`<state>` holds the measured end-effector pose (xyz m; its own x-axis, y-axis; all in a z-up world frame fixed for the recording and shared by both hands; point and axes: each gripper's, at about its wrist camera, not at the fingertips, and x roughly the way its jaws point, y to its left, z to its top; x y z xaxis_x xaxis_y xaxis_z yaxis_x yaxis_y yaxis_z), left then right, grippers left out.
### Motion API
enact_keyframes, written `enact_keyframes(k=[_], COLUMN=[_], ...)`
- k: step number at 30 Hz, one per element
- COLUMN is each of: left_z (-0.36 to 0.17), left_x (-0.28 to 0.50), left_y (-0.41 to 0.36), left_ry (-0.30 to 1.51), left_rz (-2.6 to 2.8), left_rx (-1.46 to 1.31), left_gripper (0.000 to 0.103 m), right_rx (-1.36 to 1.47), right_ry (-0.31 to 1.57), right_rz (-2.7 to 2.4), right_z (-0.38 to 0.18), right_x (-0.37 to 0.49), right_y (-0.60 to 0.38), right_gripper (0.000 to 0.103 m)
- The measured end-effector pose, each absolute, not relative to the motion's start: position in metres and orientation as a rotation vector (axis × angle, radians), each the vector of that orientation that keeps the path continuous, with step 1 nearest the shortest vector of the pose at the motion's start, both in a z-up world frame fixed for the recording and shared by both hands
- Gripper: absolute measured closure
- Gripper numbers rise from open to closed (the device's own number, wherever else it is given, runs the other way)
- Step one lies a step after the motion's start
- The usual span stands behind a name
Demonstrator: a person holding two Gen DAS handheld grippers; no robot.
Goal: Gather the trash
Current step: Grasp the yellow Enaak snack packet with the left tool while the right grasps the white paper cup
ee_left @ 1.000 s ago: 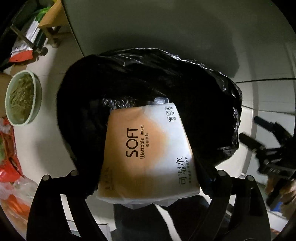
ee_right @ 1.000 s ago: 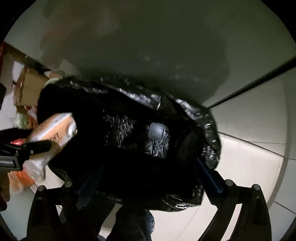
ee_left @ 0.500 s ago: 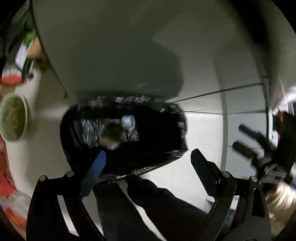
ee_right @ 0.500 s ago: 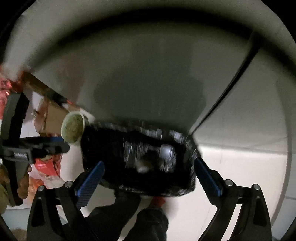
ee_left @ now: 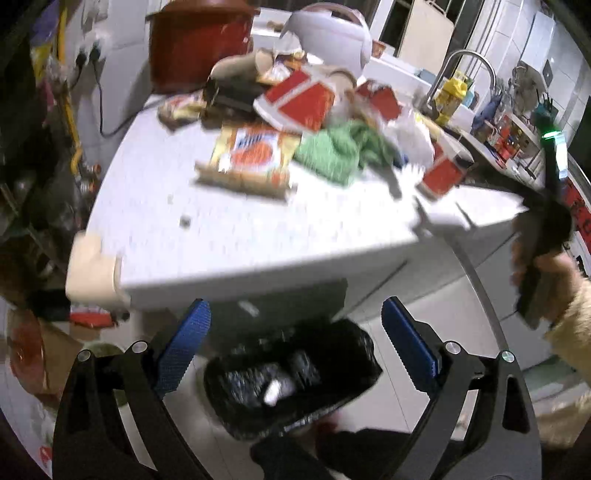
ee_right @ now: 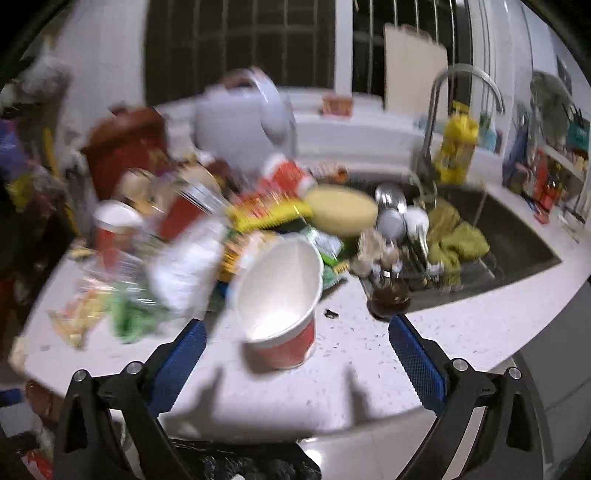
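Left gripper released, tilted down over the black-lined bin on the floor below the countertop's front edge. Right gripper also released — angled at a glossy paper cup near that edge — crumpled wrappers lie mid-surface.

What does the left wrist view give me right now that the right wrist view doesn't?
Left wrist only: the open mouth of the black trash bag on the floor below the counter edge, the green cloth, and the hand holding the other gripper.

Right wrist only: the sink with dishes, and the red-and-white paper cup lying tilted nearest the empty right gripper.

Both: the littered white counter, the rice cooker, the faucet.
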<state>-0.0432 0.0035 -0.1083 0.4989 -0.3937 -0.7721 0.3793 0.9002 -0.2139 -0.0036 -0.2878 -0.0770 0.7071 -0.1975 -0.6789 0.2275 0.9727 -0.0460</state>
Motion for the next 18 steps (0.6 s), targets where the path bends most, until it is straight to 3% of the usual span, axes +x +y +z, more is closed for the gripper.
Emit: enact_keyframes(k=[3,4,11,18], left_z=[-0.106,-0.108,-0.107,-0.136], left_x=[-0.030,-0.026,0.047,0.103], left_y=[-0.010,-0.014,-0.028,-0.038], left_ry=[0.900,0.889,0.843,0.930], left_rz=[-0.452,-0.450,-0.359,-0.335], left_rx=[0.022,0.033,0.105,0.179], left_gripper=[0.011,0.011,0.011,0.012], right_rx=[0.082,0.107,0.160,0.230], right_ry=[0.798,0.808,0.781,0.771], right_rz=[-0.213,-0.181,-0.159,-0.141], right_z=[-0.100,-0.106,-0.087,-0.077], right_x=[0.018,0.022,-0.007,-0.039], right_y=[-0.299,-0.300,-0.309,-0.318], right_gripper=[0.033,0.055,0.057,0.057])
